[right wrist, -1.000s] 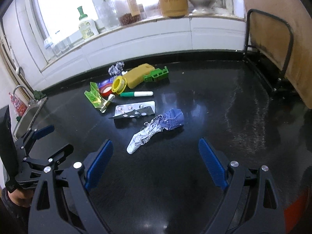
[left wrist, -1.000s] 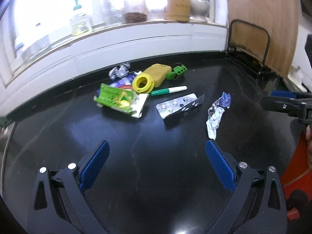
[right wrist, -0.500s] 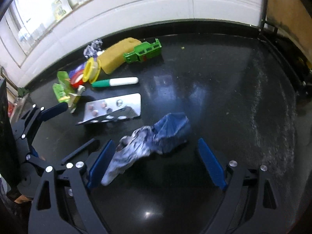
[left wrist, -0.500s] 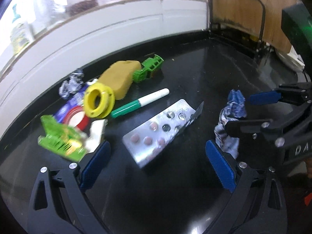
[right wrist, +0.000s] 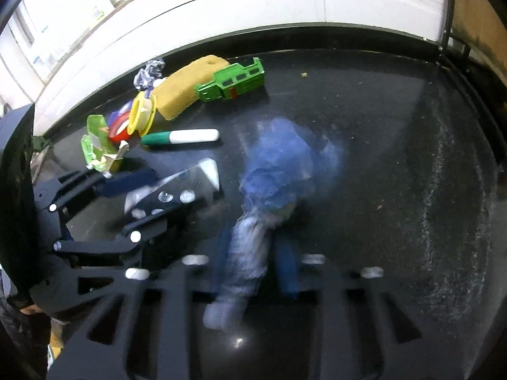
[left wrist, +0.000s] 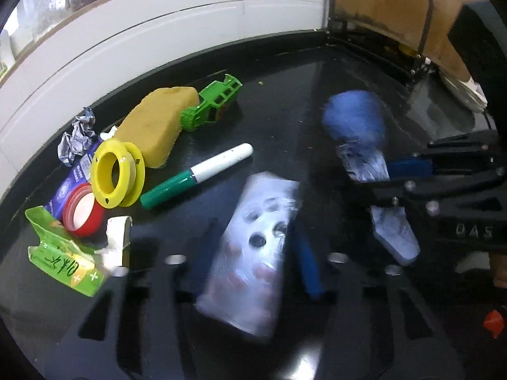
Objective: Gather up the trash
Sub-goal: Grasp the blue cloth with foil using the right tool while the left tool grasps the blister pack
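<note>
Presently, two trash pieces are being clamped at once: blister pack (left wrist: pixel 250 247) by left gripper (left wrist: pixel 253 253), wrapper (right wrist: pixel 253 240) by right gripper (right wrist: pixel 253 269), both jaws having just been closing.

A glossy black stone-like worktop (left wrist: pixel 317 72) mirrors the light, its sheen dulled by a rough, dusty film towards the right edge in the right wrist view. On it lie a silvery foil blister pack (left wrist: pixel 250 250), a crinkled blue-and-silver foil wrapper (right wrist: pixel 269 183), a porous yellow sponge (left wrist: pixel 158 120), a smooth plastic marker (left wrist: pixel 196 174), a shiny yellow plastic spool (left wrist: pixel 117 174), a green plastic toy (left wrist: pixel 215 101) and a printed green paper carton (left wrist: pixel 63 259). Both hand-held grippers show matt black plastic frames with blue rubbery pads (left wrist: pixel 307 262).
</note>
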`<state>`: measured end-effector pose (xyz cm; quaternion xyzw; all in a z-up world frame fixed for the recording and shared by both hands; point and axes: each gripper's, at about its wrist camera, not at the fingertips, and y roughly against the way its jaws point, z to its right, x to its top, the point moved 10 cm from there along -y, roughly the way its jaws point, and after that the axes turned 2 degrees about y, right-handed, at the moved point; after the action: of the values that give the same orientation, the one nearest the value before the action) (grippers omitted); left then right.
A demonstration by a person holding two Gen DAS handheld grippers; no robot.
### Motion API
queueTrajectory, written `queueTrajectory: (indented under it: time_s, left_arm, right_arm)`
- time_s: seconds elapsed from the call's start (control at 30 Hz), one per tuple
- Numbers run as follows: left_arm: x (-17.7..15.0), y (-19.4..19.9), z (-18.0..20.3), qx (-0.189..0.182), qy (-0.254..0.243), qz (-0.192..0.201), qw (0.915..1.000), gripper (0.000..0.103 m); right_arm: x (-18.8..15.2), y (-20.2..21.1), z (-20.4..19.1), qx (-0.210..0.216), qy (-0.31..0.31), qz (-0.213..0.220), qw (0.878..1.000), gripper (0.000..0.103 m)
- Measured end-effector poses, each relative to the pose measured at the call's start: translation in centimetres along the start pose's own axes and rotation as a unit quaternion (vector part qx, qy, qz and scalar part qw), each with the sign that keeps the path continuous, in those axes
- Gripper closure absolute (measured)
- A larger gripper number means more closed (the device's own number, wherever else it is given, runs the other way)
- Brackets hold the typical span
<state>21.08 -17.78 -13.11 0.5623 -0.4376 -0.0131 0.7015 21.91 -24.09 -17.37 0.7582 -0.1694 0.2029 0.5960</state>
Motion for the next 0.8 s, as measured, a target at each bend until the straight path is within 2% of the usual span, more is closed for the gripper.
queueTrajectory:
  time_s: [0.07, 0.1, 0.43, 0.8]
  left_arm:
    - [-0.2, 0.5, 0.5, 0.001, -0.001, 0.0, 1.0, 0.084]
    - [-0.4, 0.7, 0.6, 0.005, 0.006, -0.002, 1.0, 0.095]
    - [-1.4, 5.6, 0.2, 0.023, 0.054, 0.025, 0.998, 0.094]
    - [-4.3, 10.0, -1.6, 0.064, 0.106, 0.025, 0.992, 0.094]
  right_arm:
    - [-0.1, 0.3, 0.1, 0.0, 0.001, 0.003, 1.0, 0.082]
    - [-0.2, 0.6, 0.1, 0.001, 0.002, 0.005, 1.0, 0.082]
    - [-1.0, 4.1, -1.1, 0.005, 0.019, 0.031, 0.999, 0.082]
    - [-1.6, 7.2, -3.9, 0.007, 0.045, 0.048, 0.998, 0.082]
